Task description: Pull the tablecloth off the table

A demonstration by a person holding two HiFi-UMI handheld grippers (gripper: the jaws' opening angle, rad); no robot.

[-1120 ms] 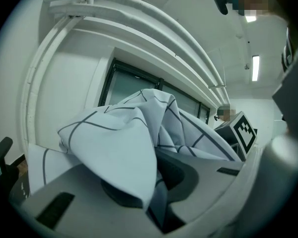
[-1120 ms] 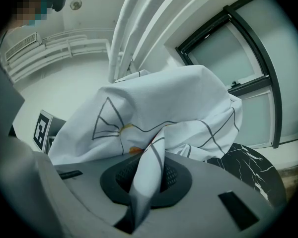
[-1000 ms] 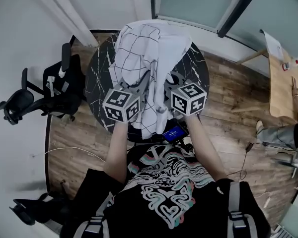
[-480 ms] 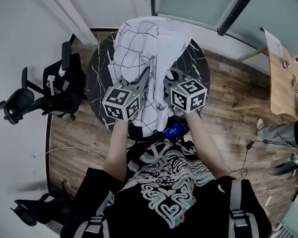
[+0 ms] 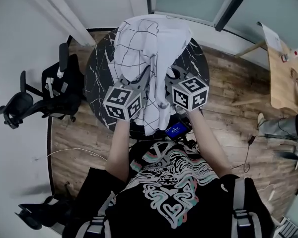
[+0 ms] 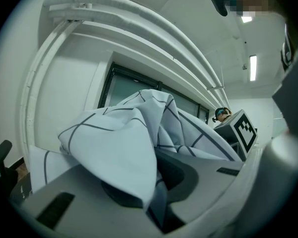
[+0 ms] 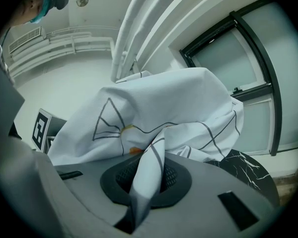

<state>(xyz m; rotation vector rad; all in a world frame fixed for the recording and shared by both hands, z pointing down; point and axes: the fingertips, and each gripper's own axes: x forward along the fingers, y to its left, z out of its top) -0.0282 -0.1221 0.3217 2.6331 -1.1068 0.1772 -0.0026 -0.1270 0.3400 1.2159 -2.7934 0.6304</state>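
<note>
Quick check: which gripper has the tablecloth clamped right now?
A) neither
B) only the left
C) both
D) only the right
C: the left gripper and the right gripper each have a fold of the tablecloth pinched between their shut jaws.

an office: swivel chair, glass partition, wooden desk

Bright and evenly lit from overhead, with a ceiling strip light glowing far right in the left gripper view. Softly shadowed under the tablecloth folds. Heavily bent at the edges, dark-cornered in both gripper views. Blurred in the near foreground, sharp farther off
</note>
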